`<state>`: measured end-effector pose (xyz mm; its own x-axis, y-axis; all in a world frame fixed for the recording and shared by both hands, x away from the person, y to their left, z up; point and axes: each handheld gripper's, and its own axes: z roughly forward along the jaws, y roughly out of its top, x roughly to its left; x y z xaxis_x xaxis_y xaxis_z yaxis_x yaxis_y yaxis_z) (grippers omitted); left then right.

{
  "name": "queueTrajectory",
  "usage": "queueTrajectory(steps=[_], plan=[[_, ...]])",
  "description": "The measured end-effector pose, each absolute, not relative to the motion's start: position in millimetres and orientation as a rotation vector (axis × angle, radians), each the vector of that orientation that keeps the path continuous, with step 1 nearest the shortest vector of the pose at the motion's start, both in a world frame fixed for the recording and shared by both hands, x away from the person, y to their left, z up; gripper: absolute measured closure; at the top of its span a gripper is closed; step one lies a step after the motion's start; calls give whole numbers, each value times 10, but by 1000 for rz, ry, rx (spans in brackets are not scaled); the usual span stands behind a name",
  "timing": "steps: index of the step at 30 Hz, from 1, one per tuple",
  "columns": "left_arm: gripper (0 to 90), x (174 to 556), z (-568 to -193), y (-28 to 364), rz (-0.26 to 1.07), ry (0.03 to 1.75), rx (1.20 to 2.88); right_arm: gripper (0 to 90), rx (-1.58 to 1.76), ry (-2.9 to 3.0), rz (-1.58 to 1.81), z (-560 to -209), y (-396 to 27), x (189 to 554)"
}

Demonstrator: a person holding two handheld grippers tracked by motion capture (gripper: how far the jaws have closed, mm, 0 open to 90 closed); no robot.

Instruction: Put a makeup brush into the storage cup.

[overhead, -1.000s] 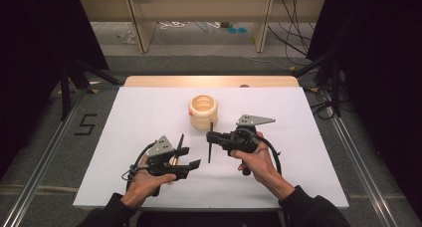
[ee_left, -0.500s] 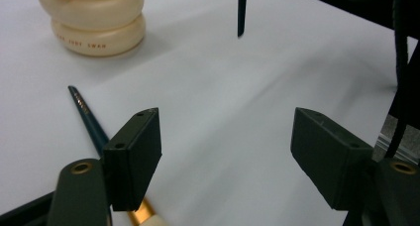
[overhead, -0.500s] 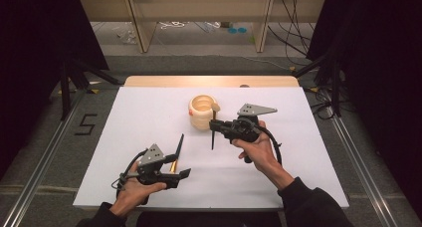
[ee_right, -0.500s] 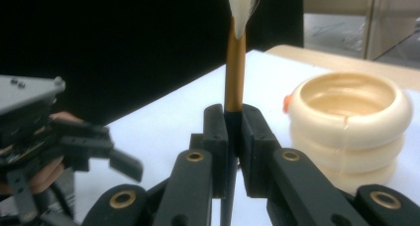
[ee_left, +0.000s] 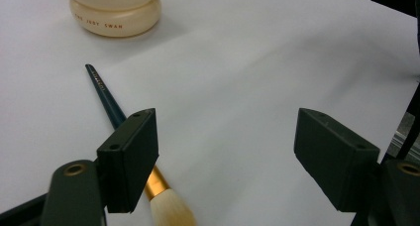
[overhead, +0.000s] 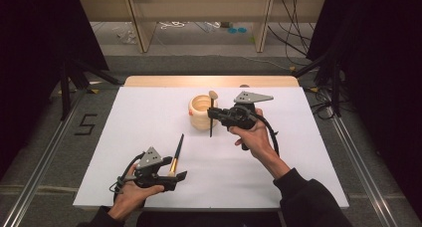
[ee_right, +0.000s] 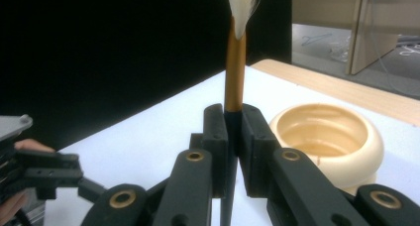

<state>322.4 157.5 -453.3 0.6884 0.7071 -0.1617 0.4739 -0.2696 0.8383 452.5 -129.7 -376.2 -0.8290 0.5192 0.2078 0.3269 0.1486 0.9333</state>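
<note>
A white surface (overhead: 149, 112) with a wooden far edge is seen from the high view, and on it a cream ribbed pot (overhead: 201, 112) stands near the far middle. Compared with the earlier frames, the right claw (overhead: 213, 115) has been carried up and toward the pot, so that it is now held just beside the pot's right side, while the left claw (overhead: 175, 177) has been drawn back toward the near edge and its brush has been released. The right claw is clamped on a dark-handled brush (overhead: 212, 115), which is held upright with the bristle head on top and the handle tip pointing down at the surface; in the right gripper view the two jaws are seen pressed together on the handle just below the gold ferrule (ee_right: 235, 67), with the open pot (ee_right: 327, 137) just beyond and to the right. The left claw (ee_left: 228, 151) is held with its jaws wide apart and nothing between them. A second brush (overhead: 176, 155) lies flat on the surface, its pale bristles (ee_left: 171, 211) by the left jaw and its dark handle (ee_left: 104, 94) pointing toward the pot's base (ee_left: 116, 20). Nothing is seen between the upright brush and the pot's mouth.
</note>
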Motion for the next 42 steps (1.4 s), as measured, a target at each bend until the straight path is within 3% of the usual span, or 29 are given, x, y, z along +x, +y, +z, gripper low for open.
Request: queueTrajectory(steps=[12, 42], plan=[[184, 3236, -4538, 1593, 318, 939, 1919, 832, 848, 2221, 1752, -3624, -1234, 4741], [206, 3243, -4546, 1601, 323, 929, 1943, 832, 846, 2131, 1682, -3559, -1084, 5135]])
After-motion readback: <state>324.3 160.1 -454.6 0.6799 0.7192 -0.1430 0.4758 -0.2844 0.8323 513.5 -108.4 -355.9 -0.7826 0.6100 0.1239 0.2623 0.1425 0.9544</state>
